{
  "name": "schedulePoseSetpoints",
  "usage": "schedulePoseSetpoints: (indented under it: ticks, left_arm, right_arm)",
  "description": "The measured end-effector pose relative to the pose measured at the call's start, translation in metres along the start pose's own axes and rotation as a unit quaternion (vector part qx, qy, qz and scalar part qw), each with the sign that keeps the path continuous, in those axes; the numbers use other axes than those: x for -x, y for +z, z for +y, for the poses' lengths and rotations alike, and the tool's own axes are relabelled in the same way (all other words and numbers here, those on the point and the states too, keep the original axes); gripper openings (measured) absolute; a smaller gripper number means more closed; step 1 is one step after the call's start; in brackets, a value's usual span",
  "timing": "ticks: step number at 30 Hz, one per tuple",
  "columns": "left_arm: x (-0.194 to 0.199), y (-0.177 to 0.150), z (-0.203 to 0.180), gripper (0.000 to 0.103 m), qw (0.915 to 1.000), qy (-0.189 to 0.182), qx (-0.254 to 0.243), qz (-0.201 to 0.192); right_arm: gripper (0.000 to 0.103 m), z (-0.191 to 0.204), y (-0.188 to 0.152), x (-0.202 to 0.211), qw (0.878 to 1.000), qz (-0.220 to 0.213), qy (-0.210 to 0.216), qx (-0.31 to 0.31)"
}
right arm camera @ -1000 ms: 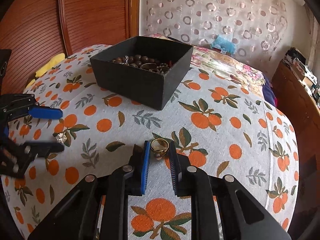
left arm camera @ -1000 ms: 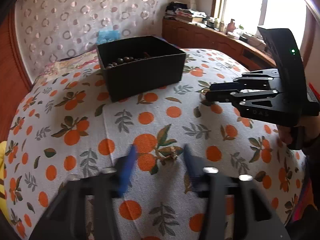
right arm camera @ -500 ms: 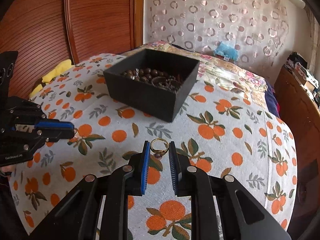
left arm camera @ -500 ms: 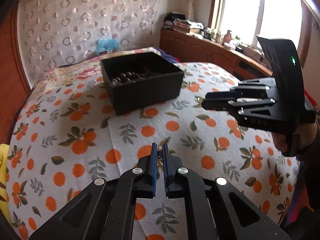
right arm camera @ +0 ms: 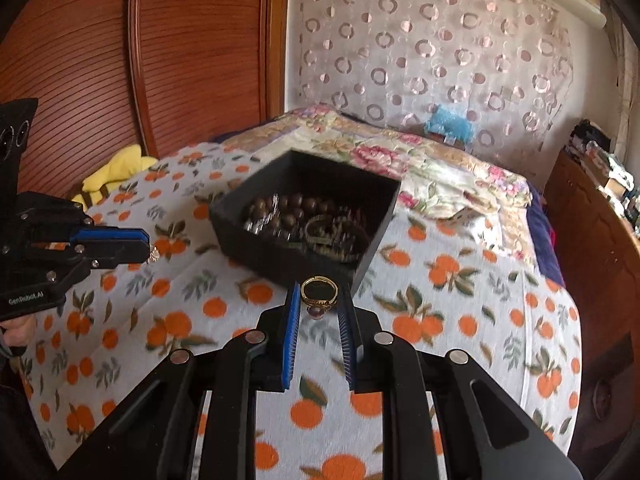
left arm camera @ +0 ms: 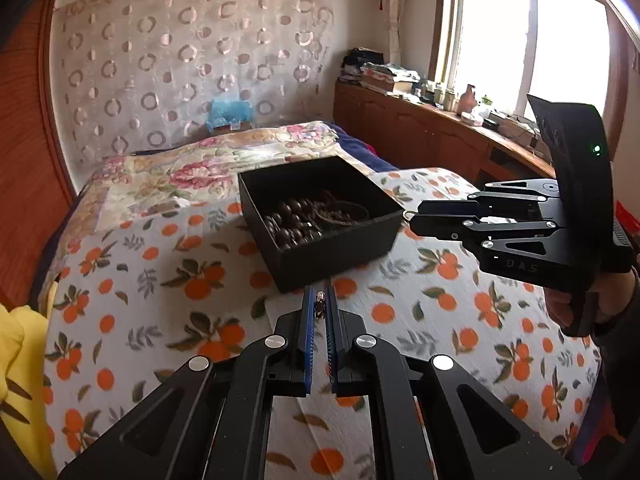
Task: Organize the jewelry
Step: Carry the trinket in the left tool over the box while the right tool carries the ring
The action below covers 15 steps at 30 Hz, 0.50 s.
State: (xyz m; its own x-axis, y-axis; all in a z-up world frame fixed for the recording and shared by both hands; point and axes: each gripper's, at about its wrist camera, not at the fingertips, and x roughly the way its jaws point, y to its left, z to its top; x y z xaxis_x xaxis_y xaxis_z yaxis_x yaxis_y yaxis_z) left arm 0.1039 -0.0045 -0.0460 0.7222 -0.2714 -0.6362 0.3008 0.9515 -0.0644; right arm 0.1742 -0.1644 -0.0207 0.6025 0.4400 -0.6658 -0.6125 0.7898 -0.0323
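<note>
**Both grippers holding small jewelry near the black box**

Right wrist view, nearest first: the right gripper (right arm camera: pixel 319 312) is pinching a gold ring with a dark stone (right arm camera: pixel 319 300) between its blue ribbed pads (right arm camera: pixel 291 332). The ring is standing upright at the fingertips, stone hanging at the bottom, clear of the cloth. The jaws are sitting narrowly apart, only as wide as the ring.

Left wrist view: the left gripper (left arm camera: pixel 319 308) is pressing its blue pads almost together on a small, thin jewelry piece (left arm camera: pixel 319 304). It is too small to identify; in the right wrist view it is showing as a pale glint (right arm camera: pixel 153 255) at the left gripper's tips (right arm camera: pixel 140 246).

Both are hovering over the white tablecloth with orange fruit print (left arm camera: pixel 168 312). Just beyond the fingertips, the square black open-top box (left arm camera: pixel 328 256) is sitting on that cloth, holding dark brown round beads (left arm camera: pixel 286 224) on one side and a tangle of chains and bangles (right arm camera: pixel 340 236) on the other. The right gripper, seen from the left (left arm camera: pixel 416 216), is hanging just beside the box's right wall, ring edge poking out at the tip.

Farther back: a floral quilt (left arm camera: pixel 192 168), a crumpled yellow cloth (right arm camera: pixel 116 170) at the left edge, then a sheer curtain with a ring pattern (right arm camera: pixel 420 48).
</note>
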Motion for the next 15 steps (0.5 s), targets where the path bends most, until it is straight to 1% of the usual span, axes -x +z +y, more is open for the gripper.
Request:
schedulePoseSetpoints:
  ticks: [5, 9, 15]
  left_arm:
    - [-0.007, 0.017, 0.006, 0.005, 0.9999, 0.008, 0.000, -0.008]
    - [-0.011, 0.028, 0.009, 0.005, 0.9998, 0.015, 0.001, -0.013]
    - [-0.024, 0.043, 0.012, 0.005, 0.9996, 0.022, 0.007, -0.013]
  right_arm:
    - [0.021, -0.006, 0.022, -0.009, 1.000, -0.009, 0.002, -0.013]
    - [0.021, -0.015, 0.037, -0.021, 0.999, -0.012, 0.009, -0.034]
    - [0.021, -0.029, 0.045, -0.042, 0.998, -0.011, 0.014, -0.067]
